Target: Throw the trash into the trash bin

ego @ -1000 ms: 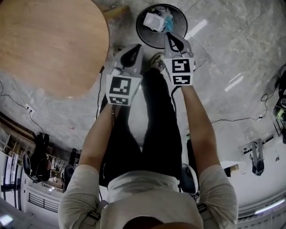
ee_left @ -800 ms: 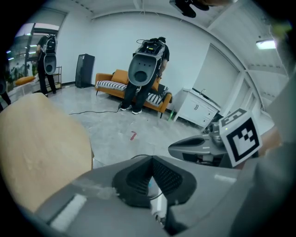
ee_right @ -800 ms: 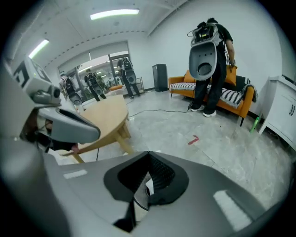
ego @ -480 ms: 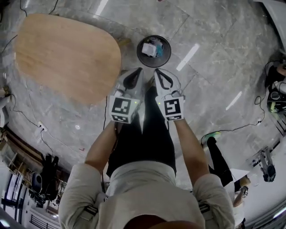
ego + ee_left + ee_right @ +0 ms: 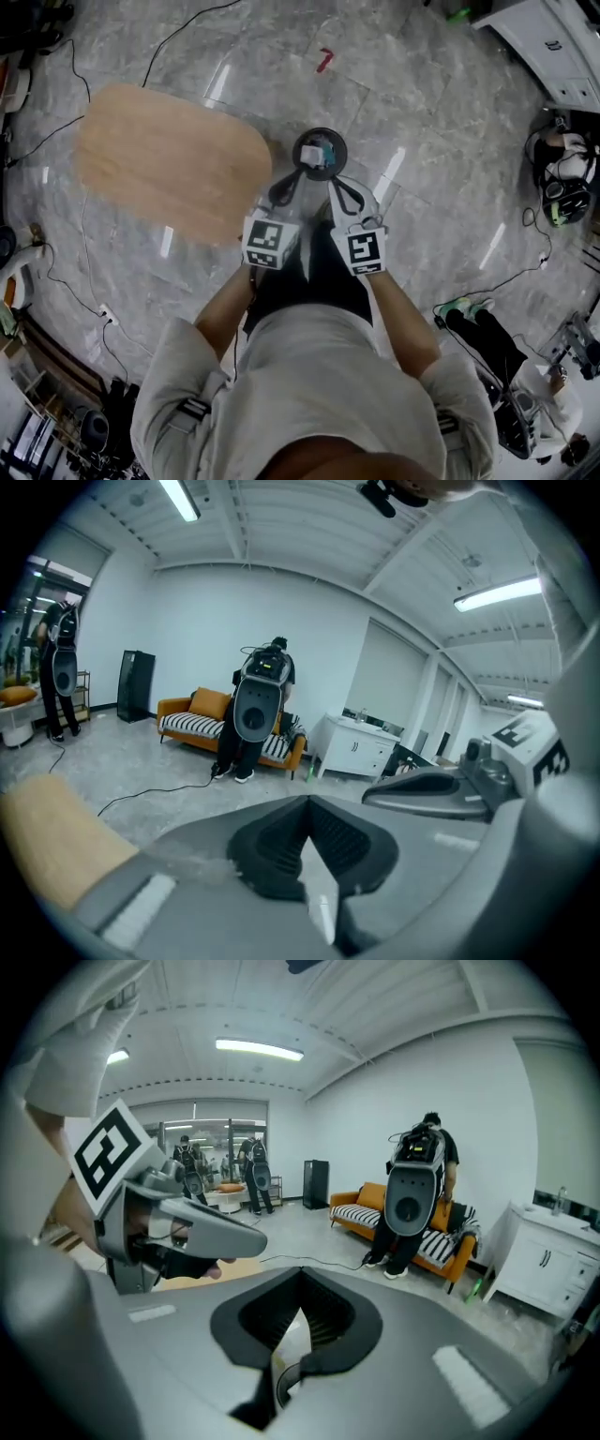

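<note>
- One wooden table [image 5: 169, 173] on the grey floor [image 5: 422, 112], left of the bin.
- One round black bin [image 5: 298, 157] on the floor, just ahead of both tools.
- Two tools side by side: left gripper [image 5: 287, 187], right gripper [image 5: 343, 190], each with jaws pressed together, nothing between.
- Trash [image 5: 312, 155] inside the bin: one white bit, one teal.

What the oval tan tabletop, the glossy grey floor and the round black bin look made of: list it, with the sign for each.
Oval tan tabletop: probably wood or wood veneer, matt; even warm tan with faint streaks.
Glossy grey floor: polished stone or marble-look tile; cloudy veining, straight seams, bright lamp reflections.
Round black bin: too small to tell; dark plastic or metal, with a thin rim.
</note>
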